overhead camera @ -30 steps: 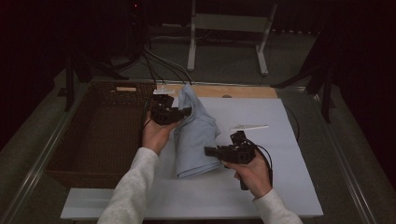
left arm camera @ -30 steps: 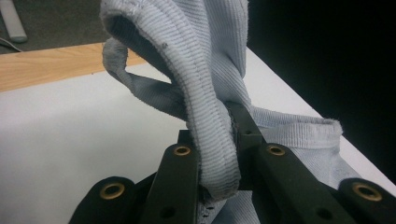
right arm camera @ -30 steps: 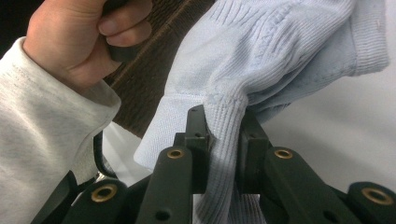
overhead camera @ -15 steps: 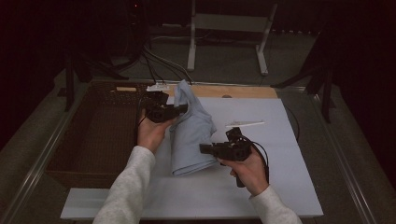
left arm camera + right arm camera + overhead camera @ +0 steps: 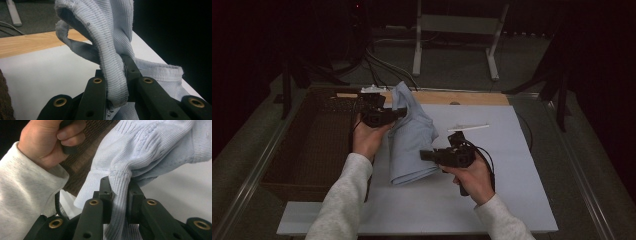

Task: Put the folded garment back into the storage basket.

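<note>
- Left gripper (image 5: 398, 113) is clamping the far end of the pale blue knit garment (image 5: 412, 140); in the left gripper view its jaws are pinching a hemmed, ribbed edge of the garment (image 5: 112, 75) between them.
- Right gripper (image 5: 426, 155) is clamping the near end of the same garment; in the right gripper view a ribbed fold (image 5: 120, 190) is sitting squeezed between the two black jaws.
- Garment's long axis is running from the far left, by the left gripper, toward the near middle of the counter (image 5: 512, 150), slightly slanted to the right as it comes nearer.
- Far end is standing raised and bunched above the counter's wooden far edge (image 5: 462, 97); the near end is lying in a rounded fold on the white surface, just beside the right gripper.
- Fabric is showing as light blue, fine-ribbed knit with a stitched hem, folded lengthwise into a narrow band and creased through the middle.
- Garment is lying along the left part of the white counter, next to the brown woven basket (image 5: 312, 145).
- Left hand (image 5: 368, 137) is holding its gripper over the basket's right rim; the right hand (image 5: 472, 175) is holding its gripper over the counter.
- White stick-like item (image 5: 468, 128) is lying on the counter beyond the right gripper, apart from the garment.
</note>
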The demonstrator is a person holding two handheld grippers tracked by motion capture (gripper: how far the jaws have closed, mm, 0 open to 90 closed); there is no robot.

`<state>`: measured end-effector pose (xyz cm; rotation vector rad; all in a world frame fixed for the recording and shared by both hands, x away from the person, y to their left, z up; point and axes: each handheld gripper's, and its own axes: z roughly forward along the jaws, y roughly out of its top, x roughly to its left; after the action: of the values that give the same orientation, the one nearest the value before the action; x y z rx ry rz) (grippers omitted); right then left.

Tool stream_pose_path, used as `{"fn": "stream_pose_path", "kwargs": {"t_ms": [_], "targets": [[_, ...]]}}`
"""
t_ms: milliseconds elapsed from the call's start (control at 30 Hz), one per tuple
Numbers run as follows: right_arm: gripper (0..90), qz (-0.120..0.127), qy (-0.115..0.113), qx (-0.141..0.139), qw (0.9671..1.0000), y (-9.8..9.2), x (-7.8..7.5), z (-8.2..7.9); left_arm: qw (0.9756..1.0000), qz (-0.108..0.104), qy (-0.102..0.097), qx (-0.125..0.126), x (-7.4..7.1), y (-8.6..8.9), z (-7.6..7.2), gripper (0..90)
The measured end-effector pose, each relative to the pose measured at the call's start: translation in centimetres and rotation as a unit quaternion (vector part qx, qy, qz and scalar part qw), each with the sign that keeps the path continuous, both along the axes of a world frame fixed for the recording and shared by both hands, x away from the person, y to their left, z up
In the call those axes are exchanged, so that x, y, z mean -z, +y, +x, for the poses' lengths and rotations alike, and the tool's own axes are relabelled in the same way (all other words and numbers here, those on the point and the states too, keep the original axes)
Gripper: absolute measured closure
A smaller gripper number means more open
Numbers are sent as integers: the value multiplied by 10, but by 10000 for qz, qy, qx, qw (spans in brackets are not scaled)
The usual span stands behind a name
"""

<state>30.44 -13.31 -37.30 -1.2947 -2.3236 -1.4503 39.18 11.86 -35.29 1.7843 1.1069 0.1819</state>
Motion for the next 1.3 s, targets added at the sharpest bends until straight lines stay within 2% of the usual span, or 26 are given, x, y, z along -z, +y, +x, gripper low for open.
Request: {"fn": "stream_pose_path", "kwargs": {"t_ms": [633,1033,1300], "targets": [[788,73,-1,-43,10000,15,-7,10,9999,-75,-29,-81,-6,15,4,833],[788,135,15,-59,9999,27,-9,14,9998,-51,-80,-168,-11,24,3,834],[788,118,-66,-66,9999,31,-15,17,9997,-91,-119,-181,-16,28,4,834]]}}
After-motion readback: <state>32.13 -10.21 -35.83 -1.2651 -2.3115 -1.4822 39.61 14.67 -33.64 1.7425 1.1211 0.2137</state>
